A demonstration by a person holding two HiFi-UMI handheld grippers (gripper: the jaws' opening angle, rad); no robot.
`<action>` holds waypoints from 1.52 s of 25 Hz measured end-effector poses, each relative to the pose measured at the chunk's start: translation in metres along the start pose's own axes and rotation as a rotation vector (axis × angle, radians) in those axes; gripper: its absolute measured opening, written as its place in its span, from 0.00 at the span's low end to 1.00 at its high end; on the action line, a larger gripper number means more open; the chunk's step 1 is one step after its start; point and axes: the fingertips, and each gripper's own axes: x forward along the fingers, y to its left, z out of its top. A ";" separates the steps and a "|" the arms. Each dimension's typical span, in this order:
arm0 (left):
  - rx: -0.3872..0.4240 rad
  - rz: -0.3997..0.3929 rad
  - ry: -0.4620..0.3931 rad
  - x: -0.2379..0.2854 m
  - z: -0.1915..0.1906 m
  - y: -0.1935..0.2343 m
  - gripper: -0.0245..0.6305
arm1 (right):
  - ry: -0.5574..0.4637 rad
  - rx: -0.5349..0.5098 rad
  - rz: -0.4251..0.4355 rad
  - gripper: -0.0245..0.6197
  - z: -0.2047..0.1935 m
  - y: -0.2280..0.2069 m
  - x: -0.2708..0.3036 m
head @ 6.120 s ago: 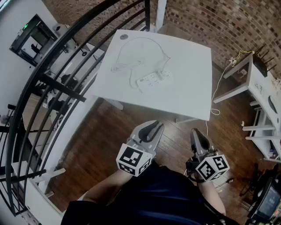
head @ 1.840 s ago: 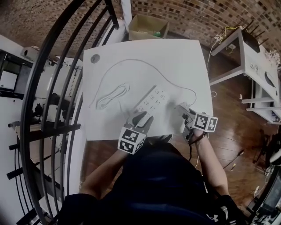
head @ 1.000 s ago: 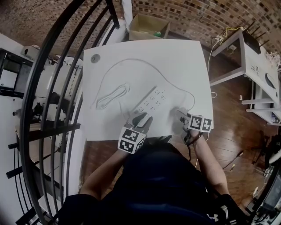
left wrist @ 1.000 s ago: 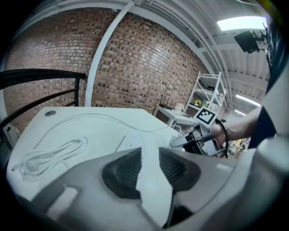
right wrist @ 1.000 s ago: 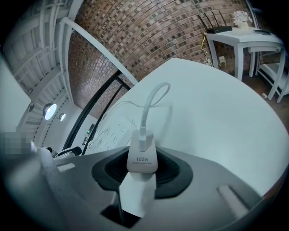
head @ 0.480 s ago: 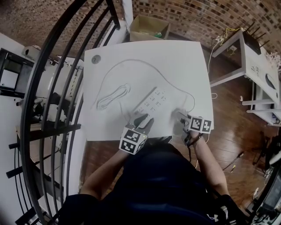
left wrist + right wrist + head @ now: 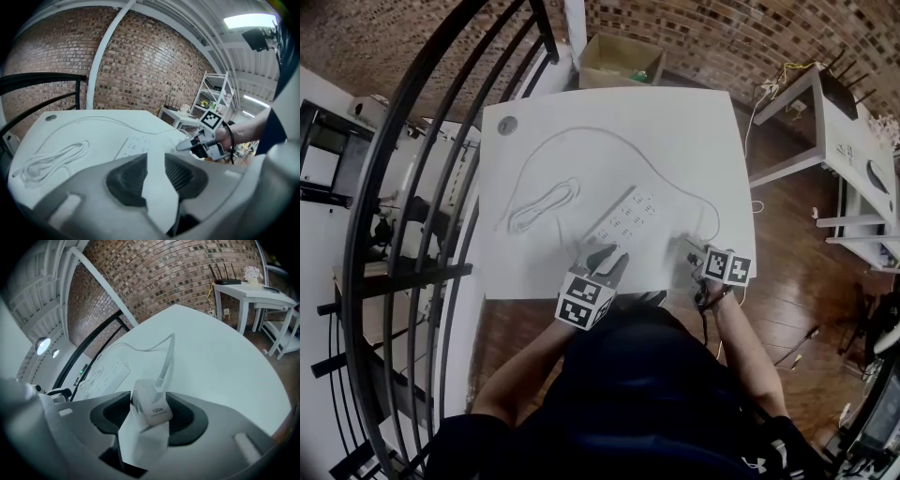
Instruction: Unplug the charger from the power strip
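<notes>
The white power strip (image 7: 623, 220) lies slantwise on the white table (image 7: 675, 141). My left gripper (image 7: 605, 255) rests at its near end, jaws partly apart and gripping nothing (image 7: 154, 161); the strip (image 7: 136, 145) runs ahead of it. The white charger (image 7: 152, 404) lies unplugged on the table, well clear of the strip (image 7: 105, 376), its cable (image 7: 166, 357) leading away. My right gripper (image 7: 151, 420) is at the table's near right (image 7: 686, 251), its jaws opening with the charger between them.
A coiled white cable (image 7: 542, 206) lies left of the strip. A cardboard box (image 7: 619, 58) stands beyond the table's far edge. A black railing (image 7: 422, 187) runs along the left and a white side table (image 7: 825, 112) stands at the right.
Since the earliest frame the person has stepped up to the table. Over the last second the right gripper shifted only slightly near the front right edge. The left gripper stayed put.
</notes>
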 end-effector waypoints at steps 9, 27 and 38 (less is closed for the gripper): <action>0.008 -0.006 0.010 0.002 -0.002 -0.002 0.22 | -0.020 -0.002 -0.089 0.48 0.003 -0.018 -0.008; -0.003 -0.004 0.021 -0.001 0.002 -0.005 0.20 | -0.198 -0.133 -0.186 0.40 0.051 0.000 -0.059; -0.003 -0.008 -0.110 -0.019 0.049 -0.018 0.17 | -0.401 -0.379 0.130 0.06 0.086 0.150 -0.122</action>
